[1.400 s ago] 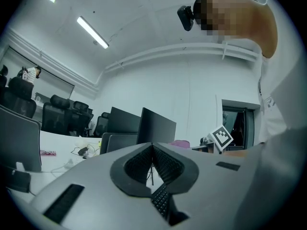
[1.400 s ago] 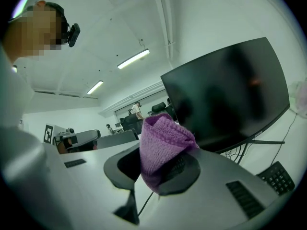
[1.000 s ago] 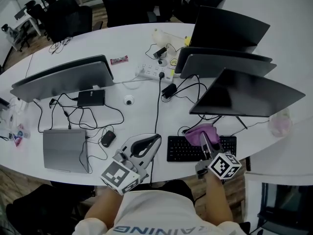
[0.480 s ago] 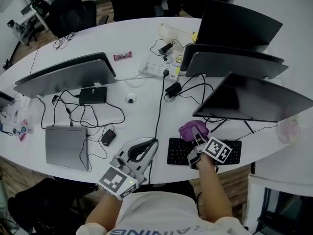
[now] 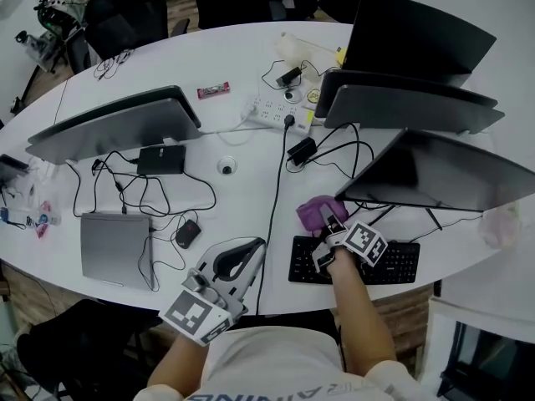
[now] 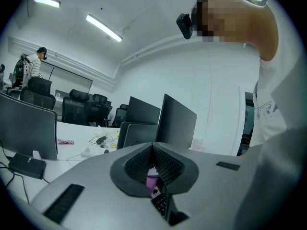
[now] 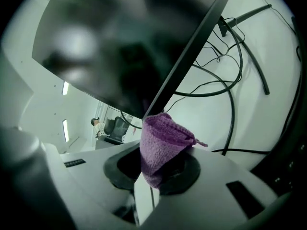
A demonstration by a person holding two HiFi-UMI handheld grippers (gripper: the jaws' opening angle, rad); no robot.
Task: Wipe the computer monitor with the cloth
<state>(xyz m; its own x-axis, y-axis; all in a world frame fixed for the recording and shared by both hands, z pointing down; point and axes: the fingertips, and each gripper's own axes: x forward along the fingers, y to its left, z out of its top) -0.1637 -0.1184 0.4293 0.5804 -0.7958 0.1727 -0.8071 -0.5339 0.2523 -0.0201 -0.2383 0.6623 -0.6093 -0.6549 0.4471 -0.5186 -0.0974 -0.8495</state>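
A dark monitor leans over the white table at the right, and its screen fills the top of the right gripper view. My right gripper is shut on a purple knitted cloth, held just off the monitor's lower left corner. The cloth bunches up out of the shut jaws of my right gripper, just below the screen's edge. Near the table's front edge my left gripper is shut with nothing in it; in its own view, my left gripper has its jaws pressed together.
A black keyboard lies under my right hand. Black cables run across the middle to a power strip. A closed laptop, a mouse and another monitor stand at the left; two more monitors behind.
My right gripper has carried the cloth forward and left, off the keyboard and up to the monitor's lower left corner. The left gripper has barely moved.
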